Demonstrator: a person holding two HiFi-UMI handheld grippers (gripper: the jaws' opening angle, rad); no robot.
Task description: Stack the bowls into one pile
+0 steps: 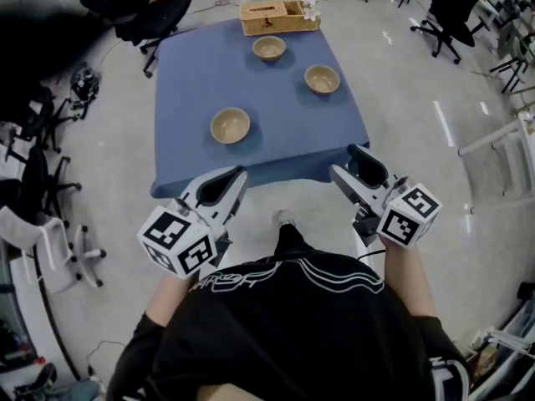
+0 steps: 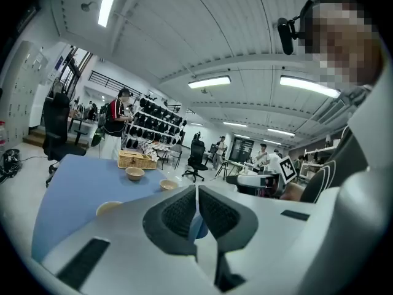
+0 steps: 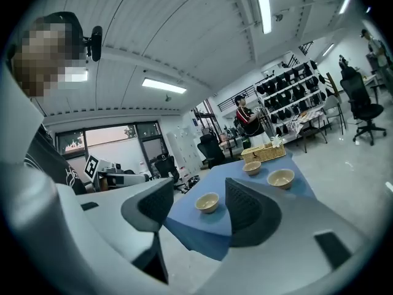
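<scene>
Three tan bowls stand apart on the blue table (image 1: 192, 90): a near one (image 1: 230, 125), a far one (image 1: 269, 48) and a right one (image 1: 322, 78). Both grippers hover short of the table's near edge, over the floor. My left gripper (image 1: 232, 180) is shut with nothing between its pads; its own view shows the jaws (image 2: 196, 196) meeting, with the bowls (image 2: 134, 173) beyond. My right gripper (image 1: 351, 167) stands open and empty. In the right gripper view the near bowl (image 3: 207, 202) shows through the gap of the gripper (image 3: 199, 209), far ahead of it.
A wicker basket (image 1: 278, 17) with a white flower sits at the table's far edge. Office chairs (image 1: 138, 11) stand at the back left and back right (image 1: 451, 7). White chairs (image 1: 50, 241) line the left side. People stand by shelves in the background.
</scene>
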